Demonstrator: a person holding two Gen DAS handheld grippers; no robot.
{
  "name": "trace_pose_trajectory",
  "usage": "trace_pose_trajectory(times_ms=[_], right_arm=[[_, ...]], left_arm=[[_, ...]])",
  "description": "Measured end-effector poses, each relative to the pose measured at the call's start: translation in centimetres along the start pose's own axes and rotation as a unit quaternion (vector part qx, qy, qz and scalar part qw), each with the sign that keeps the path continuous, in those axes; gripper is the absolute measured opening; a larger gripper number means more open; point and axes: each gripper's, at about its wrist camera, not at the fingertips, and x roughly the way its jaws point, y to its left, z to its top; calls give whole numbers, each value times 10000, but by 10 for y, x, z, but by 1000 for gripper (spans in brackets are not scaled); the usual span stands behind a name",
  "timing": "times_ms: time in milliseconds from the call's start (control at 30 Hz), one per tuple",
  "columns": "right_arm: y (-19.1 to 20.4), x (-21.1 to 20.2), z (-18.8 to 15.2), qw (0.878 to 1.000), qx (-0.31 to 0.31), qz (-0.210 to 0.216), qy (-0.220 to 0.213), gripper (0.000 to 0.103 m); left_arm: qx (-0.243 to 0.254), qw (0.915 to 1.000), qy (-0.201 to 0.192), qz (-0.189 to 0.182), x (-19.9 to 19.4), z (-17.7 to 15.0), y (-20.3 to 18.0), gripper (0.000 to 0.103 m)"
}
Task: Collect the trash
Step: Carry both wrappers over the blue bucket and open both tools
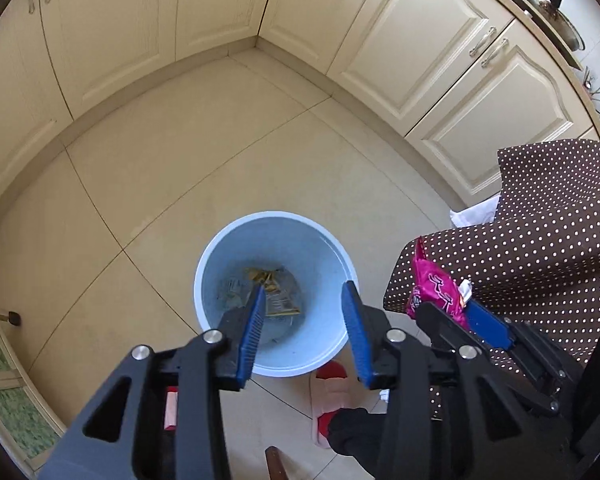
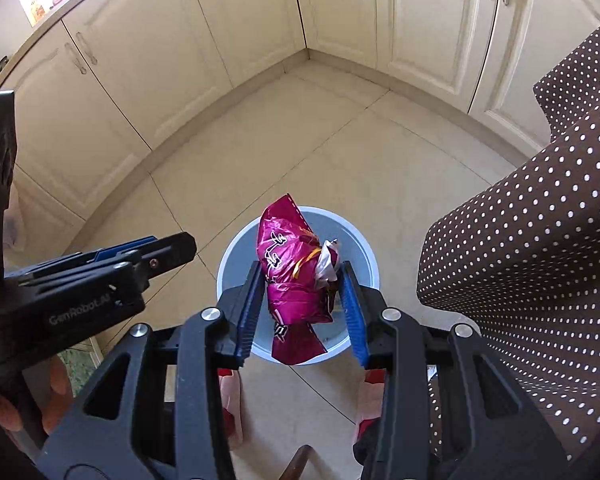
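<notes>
Pink and shiny, the crinkled plastic snack wrapper (image 2: 296, 280) is squeezed between the blue pads of the right gripper (image 2: 302, 304), just above the round pale blue plastic bin (image 1: 276, 236) on the tan tiled floor (image 1: 148, 184). The left gripper (image 1: 304, 320) hangs over the bin with its jaws apart and nothing between them. Crumpled wrappers (image 1: 272, 292) lie at the bin's bottom.
</notes>
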Motion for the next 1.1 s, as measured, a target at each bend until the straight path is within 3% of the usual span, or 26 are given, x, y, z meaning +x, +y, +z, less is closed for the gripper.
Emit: trace_pose_trajectory(times_ms=[400, 767, 1100], right_arm=[[13, 19, 10, 10000, -94, 14, 8, 39], [19, 21, 13, 9998, -143, -69, -103, 48], [1, -29, 9, 9989, -121, -193, -414, 48]], left_arm=[[-184, 9998, -74, 79, -4, -1, 15, 39], [-211, 9994, -192, 215, -13, -1, 22, 39], [56, 9984, -532, 202, -51, -8, 0, 39]])
